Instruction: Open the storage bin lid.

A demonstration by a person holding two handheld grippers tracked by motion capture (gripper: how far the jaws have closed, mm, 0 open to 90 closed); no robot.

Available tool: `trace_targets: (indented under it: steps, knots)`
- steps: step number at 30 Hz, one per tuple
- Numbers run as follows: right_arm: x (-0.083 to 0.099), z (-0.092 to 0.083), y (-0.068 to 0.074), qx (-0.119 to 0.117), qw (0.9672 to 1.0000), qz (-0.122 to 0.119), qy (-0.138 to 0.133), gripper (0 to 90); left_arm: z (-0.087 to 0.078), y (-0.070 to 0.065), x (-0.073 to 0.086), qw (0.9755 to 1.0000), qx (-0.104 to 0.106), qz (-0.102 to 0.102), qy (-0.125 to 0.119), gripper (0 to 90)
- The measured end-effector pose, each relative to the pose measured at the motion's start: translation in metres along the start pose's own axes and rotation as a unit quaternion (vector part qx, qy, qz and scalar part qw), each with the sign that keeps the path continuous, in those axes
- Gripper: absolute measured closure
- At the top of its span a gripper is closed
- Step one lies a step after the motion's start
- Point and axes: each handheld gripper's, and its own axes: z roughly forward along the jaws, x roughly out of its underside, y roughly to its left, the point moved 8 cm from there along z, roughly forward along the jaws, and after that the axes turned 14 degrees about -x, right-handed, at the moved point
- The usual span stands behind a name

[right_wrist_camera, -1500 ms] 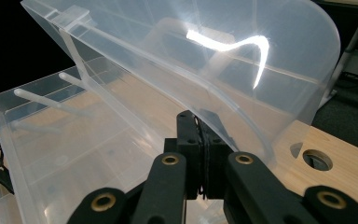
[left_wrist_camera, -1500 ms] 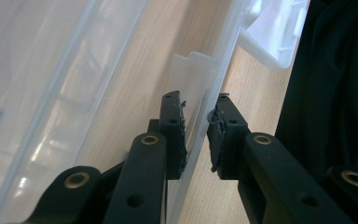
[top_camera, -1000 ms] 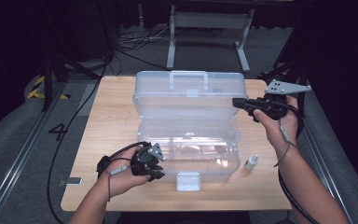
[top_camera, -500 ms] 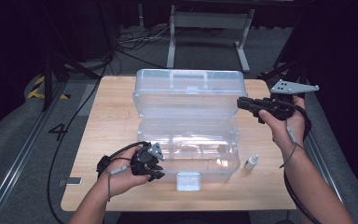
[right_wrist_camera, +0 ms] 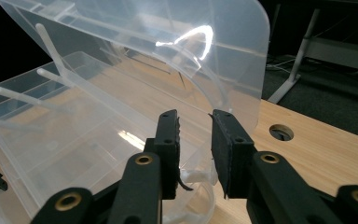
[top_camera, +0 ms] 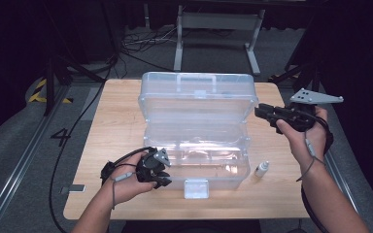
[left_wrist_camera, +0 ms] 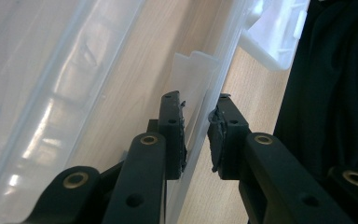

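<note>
A clear plastic box sits in the middle of the desk, its lid standing open toward the far edge and its latch tab hanging over the near edge. The left gripper is at the box's near left corner with the front wall running up between its jaws; they straddle the rim with a narrow gap either side, and I cannot tell whether the pads actually press on it. The right gripper is just off the lid's right edge; its jaws have just been opening, stand partly apart and have nothing between them, the lid's rounded corner lying just ahead. I'd judge the box light, thin-walled and a bit springy, smooth enough to slip, so a rim or the lid's edge is the place to take hold, not a flat panel. A small white bottle lies near the box's right near corner. Glare and see-through walls make the inside hard to read.
</note>
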Motion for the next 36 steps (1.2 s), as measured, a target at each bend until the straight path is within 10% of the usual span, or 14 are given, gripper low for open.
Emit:
trace_targets:
  steps: [22,36]
  knots:
    - [-0.011,0.018,-0.015,0.064,0.9972,-0.031,-0.025,54.8,0.000,-0.001,0.000,1.0000,0.000,-0.001,-0.002,76.5]
    - [-0.017,0.033,-0.014,0.116,0.9914,-0.051,-0.032,62.3,0.001,0.000,0.001,1.0000,-0.001,0.000,-0.004,76.5]
